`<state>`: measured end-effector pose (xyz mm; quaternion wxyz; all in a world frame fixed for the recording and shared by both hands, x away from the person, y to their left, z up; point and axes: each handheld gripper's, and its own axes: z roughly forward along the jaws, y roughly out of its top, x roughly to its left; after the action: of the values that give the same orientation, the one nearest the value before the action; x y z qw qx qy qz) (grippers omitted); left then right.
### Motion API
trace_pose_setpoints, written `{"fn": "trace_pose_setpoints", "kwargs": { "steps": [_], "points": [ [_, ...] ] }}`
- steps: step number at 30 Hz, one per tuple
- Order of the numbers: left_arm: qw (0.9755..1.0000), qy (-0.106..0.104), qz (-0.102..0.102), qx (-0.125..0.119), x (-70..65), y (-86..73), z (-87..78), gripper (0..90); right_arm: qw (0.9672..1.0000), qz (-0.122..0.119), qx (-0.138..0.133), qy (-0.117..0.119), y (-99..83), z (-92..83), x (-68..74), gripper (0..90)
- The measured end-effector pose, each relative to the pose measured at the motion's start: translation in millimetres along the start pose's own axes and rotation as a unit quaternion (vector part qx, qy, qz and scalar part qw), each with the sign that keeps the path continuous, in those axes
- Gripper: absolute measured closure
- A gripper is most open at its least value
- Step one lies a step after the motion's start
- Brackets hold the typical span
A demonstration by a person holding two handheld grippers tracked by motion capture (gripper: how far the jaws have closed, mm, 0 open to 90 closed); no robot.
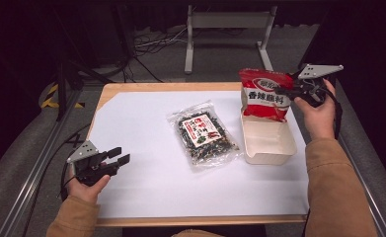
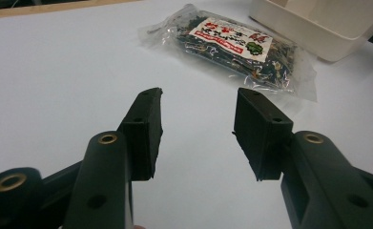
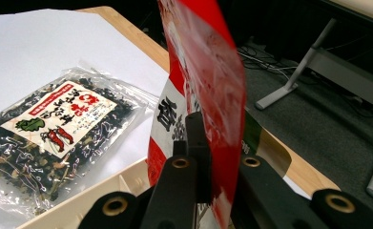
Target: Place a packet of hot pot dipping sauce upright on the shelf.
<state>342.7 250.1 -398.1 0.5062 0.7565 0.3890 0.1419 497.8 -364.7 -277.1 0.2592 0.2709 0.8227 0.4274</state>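
Red packet (image 1: 265, 94) upright in white box (image 1: 269, 143).

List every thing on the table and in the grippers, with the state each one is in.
red packet: upright, pinched at its side edge, lower end inside the box.
white box: open-topped, on the table, right of the clear bag.
clear bag: sealed, lying flat, untouched.
right gripper: shut on the red packet.
left gripper: jaws open, nothing between them, low over the white table.
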Motion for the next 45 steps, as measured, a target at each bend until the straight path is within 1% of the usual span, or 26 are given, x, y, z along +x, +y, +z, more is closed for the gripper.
{"fn": "trace_pose_setpoints", "kwargs": {
  "steps": [2,5,8,11,15,18,19,21,22,25,27,31,32,35,36,37,38,41,43,45],
  "points": [
    [1.0000,-0.001,0.003,0.001,0.7,0.1,0.9,52.5,1.0000,0.001,0.003,0.001,-1.7,3.3,0.1,90.0],
    [1.0000,-0.003,0.000,0.002,0.1,0.0,1.4,52.4,1.0000,0.000,0.008,0.002,-2.9,6.9,0.1,90.0],
    [1.0000,-0.002,0.003,0.001,0.4,0.2,1.2,52.2,0.9999,0.001,0.013,0.005,-3.5,12.2,0.8,90.0],
    [1.0000,-0.004,-0.001,0.001,0.7,0.0,1.6,51.1,0.9999,0.001,0.015,0.008,-3.8,14.5,1.5,90.0],
    [1.0000,-0.007,-0.006,0.004,1.5,0.1,4.0,43.2,0.9998,0.000,0.015,0.012,-5.1,17.0,2.7,89.8],
    [1.0000,-0.007,-0.004,0.004,2.2,0.4,5.2,39.9,0.9998,0.002,0.011,0.017,-6.0,18.2,4.0,89.8],
    [1.0000,-0.007,-0.002,0.004,2.6,0.6,5.9,39.1,0.9997,0.001,0.010,0.021,-6.7,18.7,4.4,89.7],
    [1.0000,-0.007,-0.004,0.004,2.4,0.7,6.5,38.2,0.9995,0.004,0.006,0.030,-7.3,19.8,6.6,89.7],
    [0.9999,-0.009,-0.004,0.006,2.3,0.9,7.2,38.2,0.9995,0.004,0.006,0.030,-7.3,19.8,6.6,89.7],
    [0.9999,-0.011,0.002,0.009,2.2,1.8,9.6,37.8,0.9992,-0.001,0.004,0.041,-7.2,20.8,10.4,89.5],
    [0.9999,-0.013,0.000,0.011,1.5,2.0,10.3,37.6,0.9990,-0.001,0.003,0.045,-7.4,21.0,11.3,89.5],
    [0.9998,-0.016,0.003,0.013,1.6,2.8,12.9,37.5,0.9982,0.001,0.000,0.061,-8.5,21.8,14.0,89.4],
    [0.9998,-0.016,0.005,0.014,1.8,3.1,13.2,37.5,0.9980,0.001,0.001,0.062,-8.9,21.8,14.1,89.3],
    [0.9997,-0.020,0.002,0.015,1.1,3.5,14.7,37.5,0.9973,0.001,0.017,0.071,-12.4,25.0,15.4,89.1],
    [0.9997,-0.021,0.004,0.016,1.6,3.9,15.1,37.5,0.9972,-0.001,0.024,0.071,-13.9,26.7,16.6,88.9],
    [0.9997,-0.021,0.004,0.016,1.6,3.9,15.1,37.5,0.9972,-0.001,0.024,0.071,-13.9,26.7,16.6,88.9],
    [0.9997,-0.020,0.005,0.015,1.9,3.9,15.5,37.5,0.9972,-0.001,0.031,0.067,-17.3,29.4,18.2,88.9],
    [0.9996,-0.020,0.004,0.017,1.9,4.2,16.0,37.5,0.9979,0.015,0.022,0.059,-21.4,28.2,16.1,88.4],
    [0.9996,-0.020,0.004,0.018,1.5,4.1,16.3,37.5,0.9978,0.032,0.025,0.053,-24.0,26.8,14.3,87.0],
    [0.9996,-0.020,0.003,0.018,1.6,4.0,16.5,37.5,0.9976,0.042,0.030,0.046,-26.0,25.3,13.2,86.9]
  ]
}}
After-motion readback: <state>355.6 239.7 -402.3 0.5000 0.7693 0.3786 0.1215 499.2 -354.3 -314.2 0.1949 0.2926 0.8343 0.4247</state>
